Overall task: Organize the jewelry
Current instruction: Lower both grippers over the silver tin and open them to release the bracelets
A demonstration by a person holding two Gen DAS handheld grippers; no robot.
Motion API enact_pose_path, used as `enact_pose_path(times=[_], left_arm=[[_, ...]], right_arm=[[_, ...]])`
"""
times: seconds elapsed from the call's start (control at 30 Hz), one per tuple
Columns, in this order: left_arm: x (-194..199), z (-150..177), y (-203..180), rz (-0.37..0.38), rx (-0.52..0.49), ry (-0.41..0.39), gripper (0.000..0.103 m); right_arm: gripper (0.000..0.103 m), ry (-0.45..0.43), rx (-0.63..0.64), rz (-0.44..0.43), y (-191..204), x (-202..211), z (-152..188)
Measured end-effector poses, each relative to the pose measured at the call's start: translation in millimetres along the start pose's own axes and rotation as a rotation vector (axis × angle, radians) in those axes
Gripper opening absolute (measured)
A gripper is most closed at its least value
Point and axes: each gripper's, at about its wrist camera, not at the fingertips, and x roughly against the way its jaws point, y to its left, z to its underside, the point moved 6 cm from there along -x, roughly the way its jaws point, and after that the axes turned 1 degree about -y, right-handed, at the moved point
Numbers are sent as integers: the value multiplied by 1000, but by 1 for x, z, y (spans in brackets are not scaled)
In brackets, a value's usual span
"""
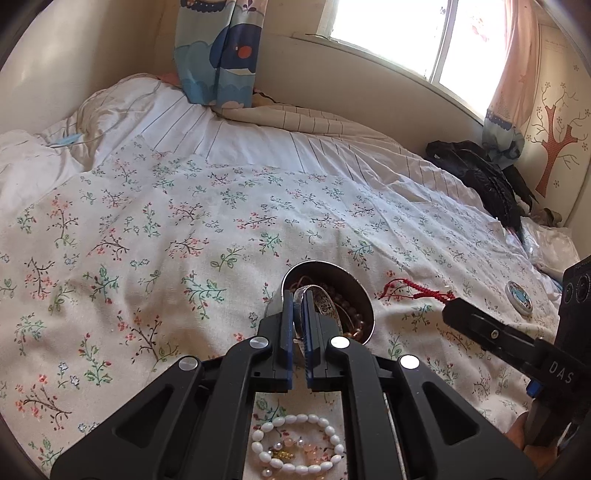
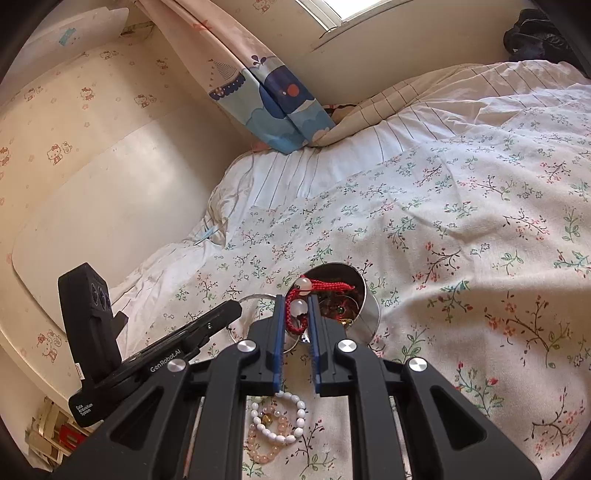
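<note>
we see a bed covered by a floral sheet (image 1: 155,229), lit from a window (image 1: 388,29) at the far side. on it stands a round metal tin (image 1: 354,280), tilted and holding brown beads and other jewelry. the left gripper (image 1: 298,332) has its blue-padded fingers pressed onto a silver bangle (image 1: 325,299) at the tin's near rim. the right gripper (image 2: 297,325) is closed on a red cord (image 2: 317,286) strung with pale round beads, held just in front of the tin's mouth. near us, between the gripper arms, a white bead bracelet (image 1: 295,446) lies on the sheet, touching a pink bead bracelet (image 2: 269,439). to the right of the tin, well apart, lies a small round lid (image 1: 519,297). writing on the tools reads "das", "genrobot.ai" and "data acquisition system". a curtain (image 1: 218,51) printed with a blue whale hangs at the far left.
</note>
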Motion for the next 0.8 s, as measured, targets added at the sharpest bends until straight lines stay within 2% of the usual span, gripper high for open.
enact_pose_path(times=[0.17, 0.37, 0.47, 0.57, 0.6, 0.63, 0.67, 0.8], left_arm=[[-21, -3, -9, -1, -13, 19, 4], [-49, -2, -3, -1, 6, 88, 6], [-50, -5, 7, 15, 59, 90, 11], [-44, -11, 18, 6, 96, 68, 21], [-42, -12, 22, -4, 111, 58, 28], [-40, -14, 26, -7, 125, 50, 32], [-39, -15, 29, -10, 134, 45, 33], [-34, -18, 39, -30, 161, 25, 39]], right_arm=[[13, 36, 35, 4, 4, -18, 1], [13, 97, 110, 56, 7, -48, 6], [13, 124, 136, 83, 4, -65, 7], [14, 188, 162, 114, 0, -85, 14], [16, 224, 170, 124, -1, -91, 19], [30, 243, 187, 153, -1, -95, 23], [37, 246, 208, 170, 0, -96, 26], [47, 227, 264, 208, 6, -84, 22]])
